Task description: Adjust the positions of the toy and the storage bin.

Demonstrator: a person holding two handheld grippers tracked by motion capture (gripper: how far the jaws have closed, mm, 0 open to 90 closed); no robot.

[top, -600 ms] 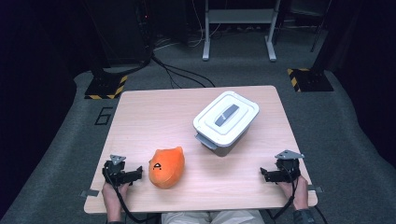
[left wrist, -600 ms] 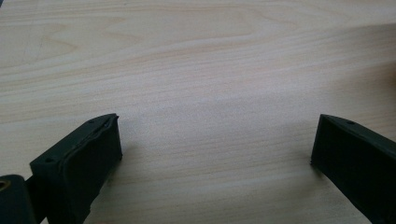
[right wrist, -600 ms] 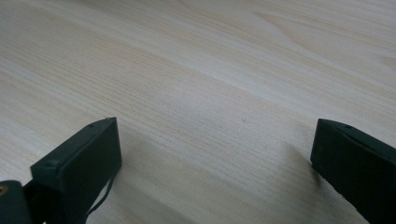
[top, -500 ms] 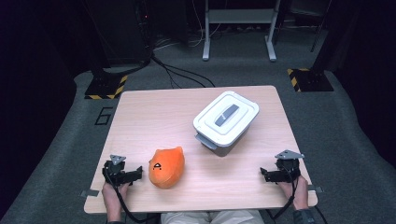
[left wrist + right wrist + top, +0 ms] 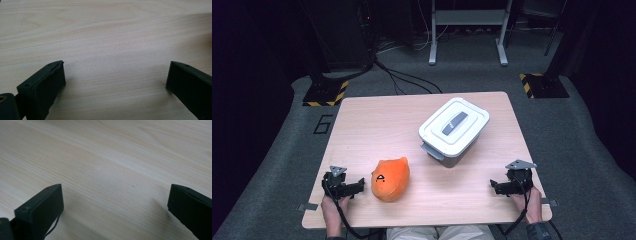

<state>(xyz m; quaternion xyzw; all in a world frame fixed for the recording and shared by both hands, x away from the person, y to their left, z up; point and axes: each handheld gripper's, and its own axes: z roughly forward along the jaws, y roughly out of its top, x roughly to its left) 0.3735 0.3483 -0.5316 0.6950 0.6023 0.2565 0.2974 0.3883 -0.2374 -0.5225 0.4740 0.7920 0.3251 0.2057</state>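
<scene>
1. Both my tools rest on the tabletop [image 5: 377, 120] with jaws wide apart, nothing between them: left tool [image 5: 360, 184], right tool [image 5: 493, 186].
2. The plush [image 5: 390, 178] lies just beside my left tool: I judge it soft, light, squashy.
3. I'd pinch its plump middle.

plush toy [image 5: 390, 179] front-left on table [image 5: 377, 125] | lidded box [image 5: 454, 131] behind-right

A: What carries everything?
B: A rectangular light wooden table [image 5: 377, 120] with rounded corners.
A: And what lies on it?
B: A white lidded plastic box with a grey handle [image 5: 454, 130] sits right of centre. A soft orange plush toy with a dark mark [image 5: 390, 178] lies near the box, toward the front left.
</scene>
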